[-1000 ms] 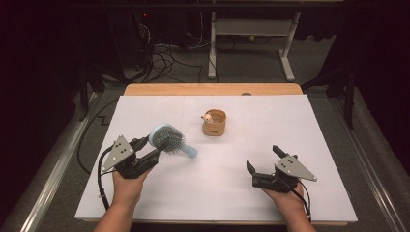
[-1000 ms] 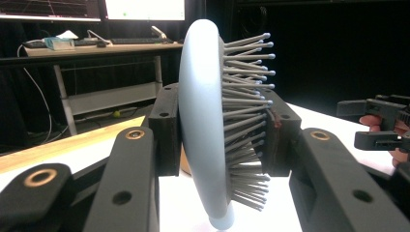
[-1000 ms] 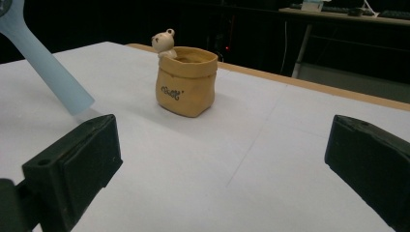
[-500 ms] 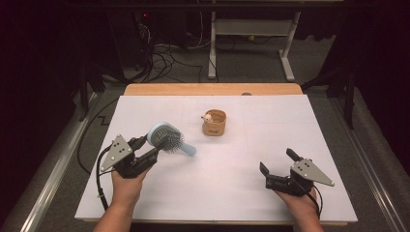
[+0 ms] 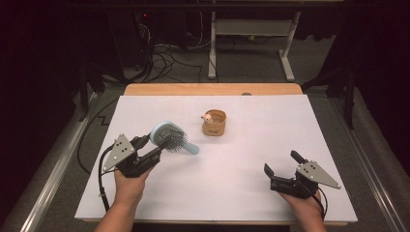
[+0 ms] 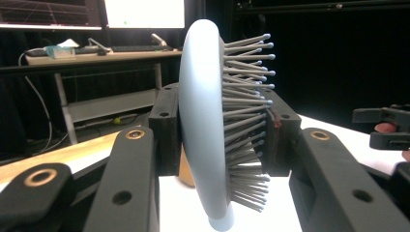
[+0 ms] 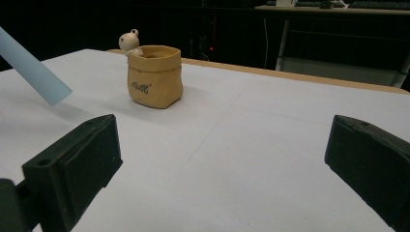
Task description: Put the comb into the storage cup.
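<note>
My left gripper [image 5: 159, 146] is shut on the round head of a light blue hairbrush [image 5: 171, 137], held above the table at the left. Its handle points right. In the left gripper view the brush head [image 6: 212, 121] stands on edge between the two jaws, bristles facing right. A small tan pot [image 5: 215, 123] with a little bear figure on its rim stands upright near the table's middle; in the right gripper view the pot [image 7: 154, 77] is ahead to the left. My right gripper [image 5: 283, 169] rests low at the front right, open, nothing between its jaws.
The white sheet [image 5: 270, 130] covers the table, with a wooden edge [image 5: 212, 89] at the back. Behind the table are a desk frame [image 5: 251, 38] and loose cables on the floor. A dark rail [image 5: 53, 169] runs along the left side.
My right gripper has slid to the right and a little nearer the front edge. The left gripper and the brush have stayed where they were.
</note>
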`<state>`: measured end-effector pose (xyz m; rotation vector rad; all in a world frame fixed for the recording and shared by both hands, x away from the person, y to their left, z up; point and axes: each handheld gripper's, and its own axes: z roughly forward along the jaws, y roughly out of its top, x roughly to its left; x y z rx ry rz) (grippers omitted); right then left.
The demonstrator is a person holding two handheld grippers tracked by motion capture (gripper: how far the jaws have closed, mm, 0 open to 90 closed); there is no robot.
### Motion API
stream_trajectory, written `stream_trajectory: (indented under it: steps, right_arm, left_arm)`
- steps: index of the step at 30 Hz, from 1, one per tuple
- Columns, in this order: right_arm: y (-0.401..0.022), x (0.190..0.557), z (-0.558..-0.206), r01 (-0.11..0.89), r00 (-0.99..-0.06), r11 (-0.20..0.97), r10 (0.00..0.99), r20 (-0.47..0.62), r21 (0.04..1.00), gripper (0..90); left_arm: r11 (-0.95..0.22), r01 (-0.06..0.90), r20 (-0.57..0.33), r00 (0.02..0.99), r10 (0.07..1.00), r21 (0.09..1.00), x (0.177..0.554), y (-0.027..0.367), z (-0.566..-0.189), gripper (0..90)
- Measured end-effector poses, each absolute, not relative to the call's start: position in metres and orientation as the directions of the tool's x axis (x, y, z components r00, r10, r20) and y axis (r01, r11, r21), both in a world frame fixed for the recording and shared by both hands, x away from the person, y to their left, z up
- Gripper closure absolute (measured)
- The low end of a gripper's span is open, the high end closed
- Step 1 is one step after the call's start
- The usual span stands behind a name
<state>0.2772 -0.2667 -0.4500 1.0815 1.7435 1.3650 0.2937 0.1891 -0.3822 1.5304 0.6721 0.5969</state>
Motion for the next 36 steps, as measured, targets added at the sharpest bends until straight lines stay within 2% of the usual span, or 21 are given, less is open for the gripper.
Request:
stream_trajectory:
  steps: [36]
  right_arm:
    - [-0.265, 0.280, -0.451, 0.201, -0.449, 0.108, 0.894, -0.006, 0.974, 0.0]
  left_arm:
    - [-0.014, 0.046, -0.022, 0.698, 0.715, 0.999, 0.326, 0.155, -0.346, 59.1]
